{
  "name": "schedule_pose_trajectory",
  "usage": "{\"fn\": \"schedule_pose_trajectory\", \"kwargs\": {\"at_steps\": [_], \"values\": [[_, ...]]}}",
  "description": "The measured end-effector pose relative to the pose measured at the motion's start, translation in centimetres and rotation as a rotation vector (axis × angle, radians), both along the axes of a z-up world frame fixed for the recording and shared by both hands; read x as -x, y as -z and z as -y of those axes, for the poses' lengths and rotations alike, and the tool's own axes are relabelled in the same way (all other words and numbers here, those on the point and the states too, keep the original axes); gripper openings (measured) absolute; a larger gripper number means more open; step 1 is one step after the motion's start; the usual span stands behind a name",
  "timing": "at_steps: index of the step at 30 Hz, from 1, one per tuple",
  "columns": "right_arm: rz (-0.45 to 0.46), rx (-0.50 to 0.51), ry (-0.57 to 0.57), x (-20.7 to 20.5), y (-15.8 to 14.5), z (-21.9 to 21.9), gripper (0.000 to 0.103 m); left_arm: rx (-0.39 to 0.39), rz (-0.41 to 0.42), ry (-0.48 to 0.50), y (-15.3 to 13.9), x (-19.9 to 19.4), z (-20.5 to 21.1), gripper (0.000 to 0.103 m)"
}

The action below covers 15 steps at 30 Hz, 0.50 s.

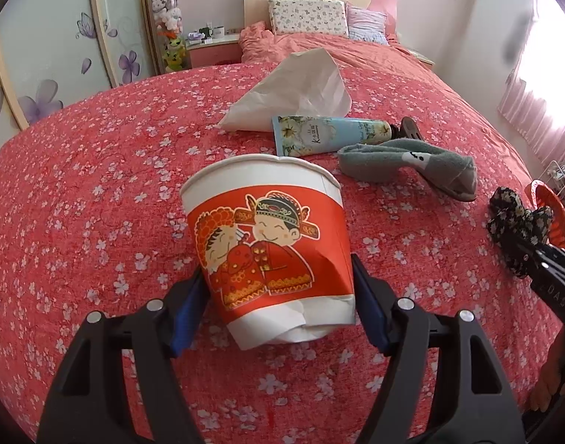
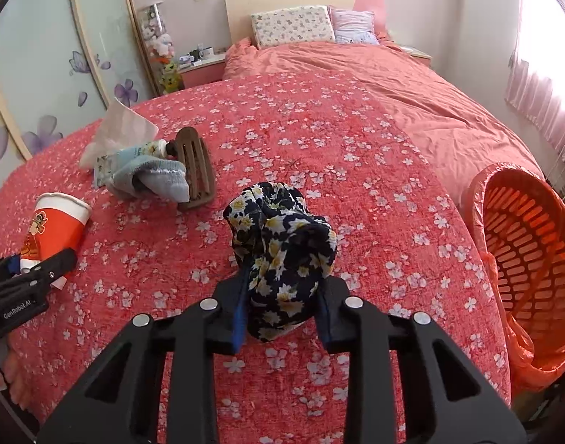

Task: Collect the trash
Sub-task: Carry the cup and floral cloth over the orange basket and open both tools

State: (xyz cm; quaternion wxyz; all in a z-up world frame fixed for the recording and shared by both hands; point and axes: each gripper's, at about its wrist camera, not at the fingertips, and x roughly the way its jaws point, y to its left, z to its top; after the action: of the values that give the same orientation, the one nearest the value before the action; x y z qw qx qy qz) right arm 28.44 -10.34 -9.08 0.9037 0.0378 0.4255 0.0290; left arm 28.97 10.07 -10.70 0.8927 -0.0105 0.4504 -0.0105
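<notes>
My left gripper is shut on a dented red-and-white paper cup with a cartoon couple, held above the red floral bedspread; the cup also shows in the right wrist view. My right gripper is shut on a black floral cloth bundle, which also shows in the left wrist view. A crumpled white tissue lies further back on the bed. An orange basket lined with an orange bag stands at the bed's right edge.
A light blue tube, a grey-blue sock and a brown hair clip lie together near the tissue. Pillows and a headboard are at the far end. A wardrobe with flower prints is on the left.
</notes>
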Motion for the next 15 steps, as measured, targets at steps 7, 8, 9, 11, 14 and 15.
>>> {"fn": "schedule_pose_trajectory", "kwargs": {"at_steps": [7, 8, 9, 11, 14, 15], "values": [[-0.006, 0.024, 0.003, -0.06, 0.05, 0.04, 0.030, -0.023, 0.013, -0.006, 0.40, 0.24, 0.37, 0.070], [-0.007, 0.032, 0.004, -0.11, 0.06, -0.07, 0.030, -0.025, 0.013, -0.009, 0.49, 0.36, 0.40, 0.070], [-0.008, 0.039, 0.004, -0.13, 0.06, -0.12, 0.030, -0.026, 0.013, -0.010, 0.50, 0.40, 0.39, 0.070], [-0.010, 0.042, 0.007, -0.16, 0.03, -0.29, 0.030, -0.027, 0.013, -0.010, 0.55, 0.56, 0.19, 0.070], [-0.011, 0.020, 0.008, -0.14, 0.00, 0.02, 0.030, -0.027, 0.012, -0.009, 0.59, 0.66, 0.15, 0.070], [-0.010, 0.012, 0.008, -0.13, 0.00, 0.14, 0.030, -0.027, 0.012, -0.010, 0.57, 0.67, 0.13, 0.071]]}}
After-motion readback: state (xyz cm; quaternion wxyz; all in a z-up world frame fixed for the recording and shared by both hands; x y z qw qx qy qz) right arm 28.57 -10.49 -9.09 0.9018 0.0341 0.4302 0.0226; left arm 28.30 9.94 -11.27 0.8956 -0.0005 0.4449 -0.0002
